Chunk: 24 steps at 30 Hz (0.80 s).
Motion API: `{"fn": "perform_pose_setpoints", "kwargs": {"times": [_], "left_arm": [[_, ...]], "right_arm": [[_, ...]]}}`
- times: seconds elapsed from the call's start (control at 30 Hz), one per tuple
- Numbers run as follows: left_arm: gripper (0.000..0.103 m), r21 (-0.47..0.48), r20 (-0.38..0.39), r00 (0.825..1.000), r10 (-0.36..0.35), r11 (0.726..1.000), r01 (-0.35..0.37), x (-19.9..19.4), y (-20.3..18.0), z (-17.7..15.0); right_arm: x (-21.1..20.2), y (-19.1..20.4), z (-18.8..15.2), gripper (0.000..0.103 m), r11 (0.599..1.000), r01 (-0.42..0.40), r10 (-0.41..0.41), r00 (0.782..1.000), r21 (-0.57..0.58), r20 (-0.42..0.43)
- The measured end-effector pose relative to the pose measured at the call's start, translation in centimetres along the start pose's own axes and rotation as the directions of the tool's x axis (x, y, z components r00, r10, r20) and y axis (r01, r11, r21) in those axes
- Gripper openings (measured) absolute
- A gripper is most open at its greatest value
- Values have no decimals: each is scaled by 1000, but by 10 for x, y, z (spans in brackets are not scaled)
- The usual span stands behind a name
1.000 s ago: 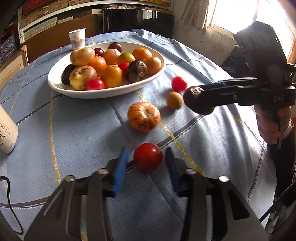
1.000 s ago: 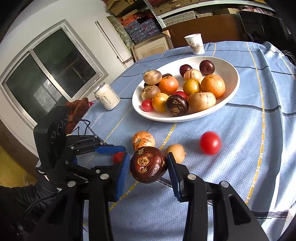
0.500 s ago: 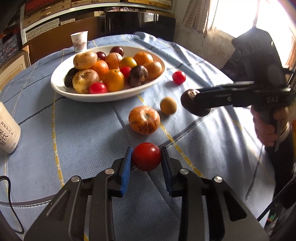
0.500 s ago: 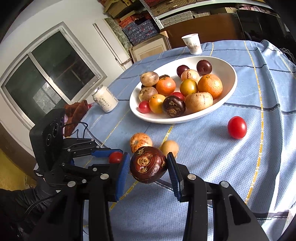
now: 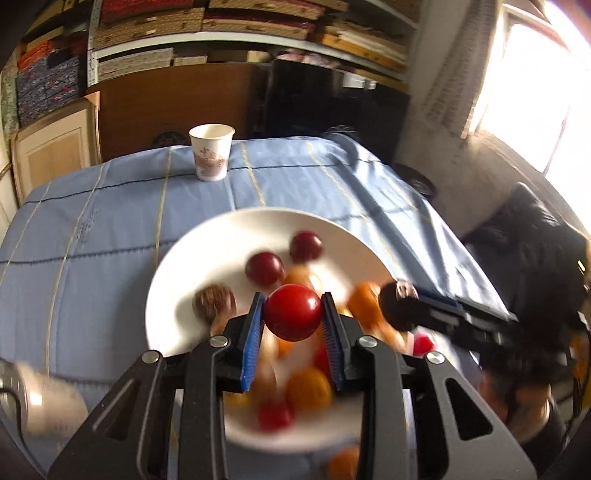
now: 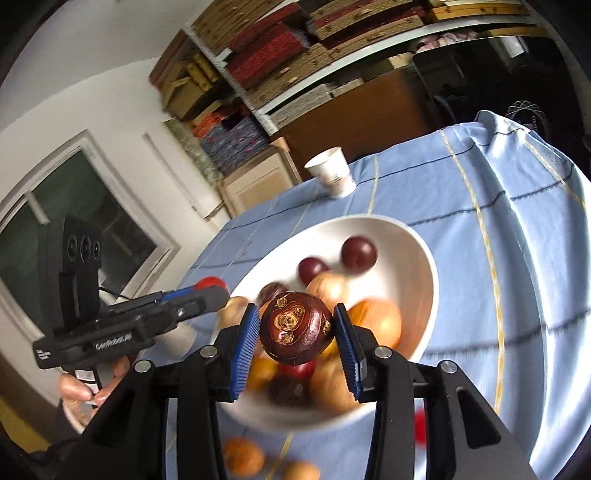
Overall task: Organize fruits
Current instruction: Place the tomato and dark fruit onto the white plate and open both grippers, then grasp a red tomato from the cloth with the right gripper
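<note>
red tomato | clamped in your left gripper, above the white bowl | free bowl floor lay at 11 o'clock of it | your right gripper gripped the dark brown fruit, space at 1 o'clock | both equally near.

Stacked mats and boxes on wall shelves; brown wooden cabinet below; bright window at right with glare; white wall and dark-paned window; round table under blue cloth; black chair beside.
</note>
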<state>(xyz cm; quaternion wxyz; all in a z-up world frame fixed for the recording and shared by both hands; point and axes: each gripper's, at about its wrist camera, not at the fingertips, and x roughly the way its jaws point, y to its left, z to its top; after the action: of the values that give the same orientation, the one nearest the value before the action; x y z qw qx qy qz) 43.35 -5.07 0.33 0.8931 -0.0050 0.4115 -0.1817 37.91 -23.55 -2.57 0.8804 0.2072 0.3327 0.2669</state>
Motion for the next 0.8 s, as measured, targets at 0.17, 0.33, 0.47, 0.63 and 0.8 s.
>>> {"fn": "perform_pose_setpoints", "kwargs": {"times": [0.17,0.33,0.47,0.63,0.8], "left_arm": [[96,-63,71,993,90,994,-85,-2,1,5],[97,-98,155,984,83,993,-69,-44,2,-25],[98,-117,185,974,133,987,-112,-69,4,-70],[98,-157,152,971,183,975,-159,-72,17,-119],[98,-154,73,979,189,972,-176,-58,20,-141]], "right_arm": [[-7,1,3,57,997,45,-43,998,-55,39],[-41,5,2,57,988,126,-115,986,-92,122],[-56,2,-13,61,976,192,-179,975,-103,128],[-57,-14,-35,61,961,271,-266,961,-62,75],[-56,-17,-46,63,935,351,-349,936,-48,32]]}}
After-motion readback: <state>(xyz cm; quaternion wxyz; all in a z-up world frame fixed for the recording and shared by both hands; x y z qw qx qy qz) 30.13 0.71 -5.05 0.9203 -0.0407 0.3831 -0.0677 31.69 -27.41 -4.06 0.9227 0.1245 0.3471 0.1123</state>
